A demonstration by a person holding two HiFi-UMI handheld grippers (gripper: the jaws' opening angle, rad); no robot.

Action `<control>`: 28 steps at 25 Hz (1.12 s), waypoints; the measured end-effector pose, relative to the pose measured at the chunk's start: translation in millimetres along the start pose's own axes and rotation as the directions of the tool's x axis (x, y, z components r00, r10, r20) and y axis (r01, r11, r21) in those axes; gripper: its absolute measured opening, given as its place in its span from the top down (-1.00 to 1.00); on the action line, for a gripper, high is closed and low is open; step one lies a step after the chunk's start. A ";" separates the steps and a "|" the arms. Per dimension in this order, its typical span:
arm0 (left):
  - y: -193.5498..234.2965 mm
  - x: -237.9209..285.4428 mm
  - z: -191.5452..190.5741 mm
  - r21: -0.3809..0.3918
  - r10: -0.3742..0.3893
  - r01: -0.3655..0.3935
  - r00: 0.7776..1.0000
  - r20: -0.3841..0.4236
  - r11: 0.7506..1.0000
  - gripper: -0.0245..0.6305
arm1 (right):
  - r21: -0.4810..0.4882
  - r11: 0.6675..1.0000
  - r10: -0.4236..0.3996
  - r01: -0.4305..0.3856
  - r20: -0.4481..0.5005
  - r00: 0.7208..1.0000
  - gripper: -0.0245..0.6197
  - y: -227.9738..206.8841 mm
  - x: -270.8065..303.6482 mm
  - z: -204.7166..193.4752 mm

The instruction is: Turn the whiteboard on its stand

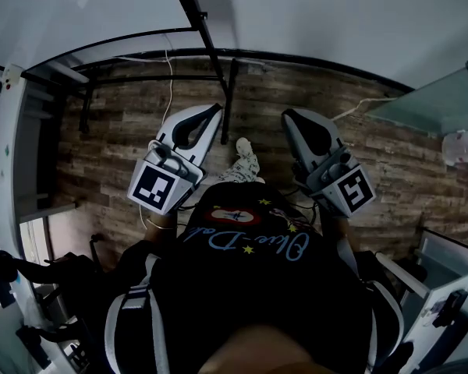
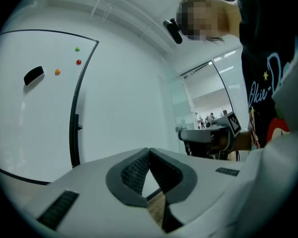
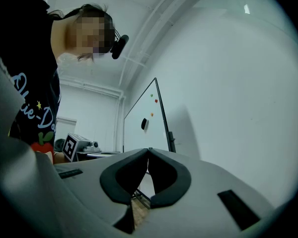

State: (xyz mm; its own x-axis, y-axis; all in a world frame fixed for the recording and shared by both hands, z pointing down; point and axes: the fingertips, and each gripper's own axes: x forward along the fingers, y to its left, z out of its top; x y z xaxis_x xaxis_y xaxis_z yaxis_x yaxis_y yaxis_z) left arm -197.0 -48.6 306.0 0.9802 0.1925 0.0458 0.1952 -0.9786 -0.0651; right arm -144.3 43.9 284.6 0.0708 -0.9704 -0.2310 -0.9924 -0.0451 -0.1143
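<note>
The left gripper (image 2: 149,151) and the right gripper (image 3: 148,150) are both clenched, tips together, with nothing between the jaws. The whiteboard (image 2: 35,113) stands upright at the left of the left gripper view, well apart from both. It carries a black eraser (image 2: 34,75) and three small magnets (image 2: 78,62).

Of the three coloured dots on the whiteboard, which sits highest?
The green dot, nearest the whiteboard's top corner; the red dot sits just below it, the orange dot lower and further left.
</note>
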 end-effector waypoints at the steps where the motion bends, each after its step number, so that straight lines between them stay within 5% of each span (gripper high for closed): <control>1: 3.5 2.1 0.0 -0.002 0.001 -0.001 1.000 0.007 1.000 0.88 | -0.007 1.000 0.004 -0.004 0.002 1.000 0.84 -1.3 3.2 0.6; 12: 33.6 36.0 3.3 -0.033 0.023 -0.020 0.998 0.067 0.999 0.88 | -0.024 0.999 0.041 -0.041 -0.011 0.999 0.84 -22.3 26.3 1.2; 28: 81.0 88.1 -0.6 -0.012 0.050 -0.050 0.998 0.040 0.999 0.88 | -0.017 0.996 0.084 -0.085 -0.022 0.996 0.82 -78.2 67.6 -2.7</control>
State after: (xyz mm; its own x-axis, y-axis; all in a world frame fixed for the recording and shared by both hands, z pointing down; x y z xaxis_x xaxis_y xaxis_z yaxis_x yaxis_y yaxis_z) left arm -94.9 -110.9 305.4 0.9893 0.1461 0.0022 0.1460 -0.9878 -0.0548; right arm -62.2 -18.9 280.6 -0.0155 -0.9756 -0.2190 -0.9964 0.0333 -0.0776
